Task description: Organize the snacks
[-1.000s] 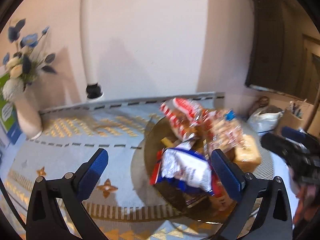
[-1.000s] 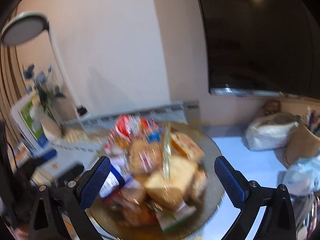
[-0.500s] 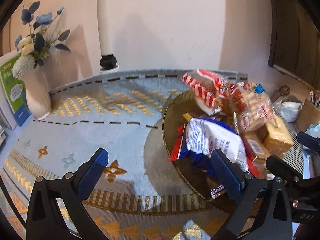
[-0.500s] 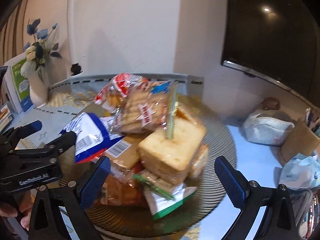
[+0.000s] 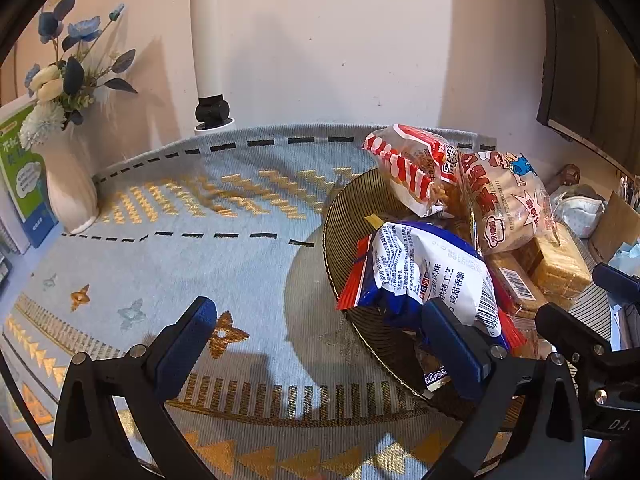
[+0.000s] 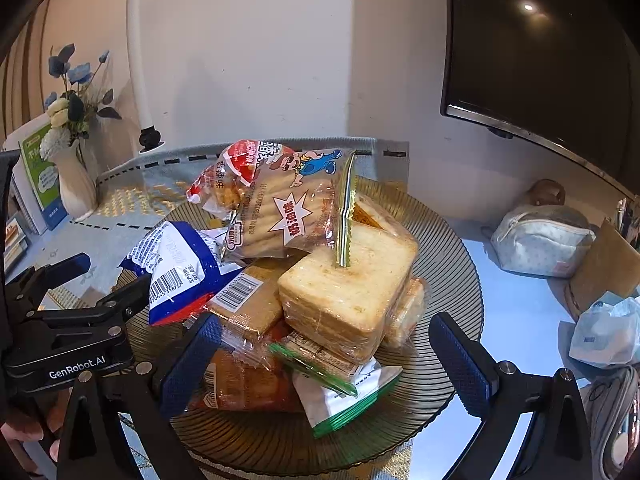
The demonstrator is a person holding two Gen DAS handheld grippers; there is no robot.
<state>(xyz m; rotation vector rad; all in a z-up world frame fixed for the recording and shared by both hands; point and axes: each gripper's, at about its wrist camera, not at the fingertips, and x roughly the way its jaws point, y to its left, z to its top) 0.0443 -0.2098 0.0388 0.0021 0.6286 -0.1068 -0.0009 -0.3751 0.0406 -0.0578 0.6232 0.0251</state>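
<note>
From the left wrist, the left gripper hangs with its jaws wide apart and empty over the patterned cloth on the bench, its right finger just in front of the blue-and-white snack bag that lies at the near edge of the ribbed plate. From the right wrist, the right gripper is likewise spread wide and holding nothing, framing the wrapped bread atop the heaped plate.
</note>
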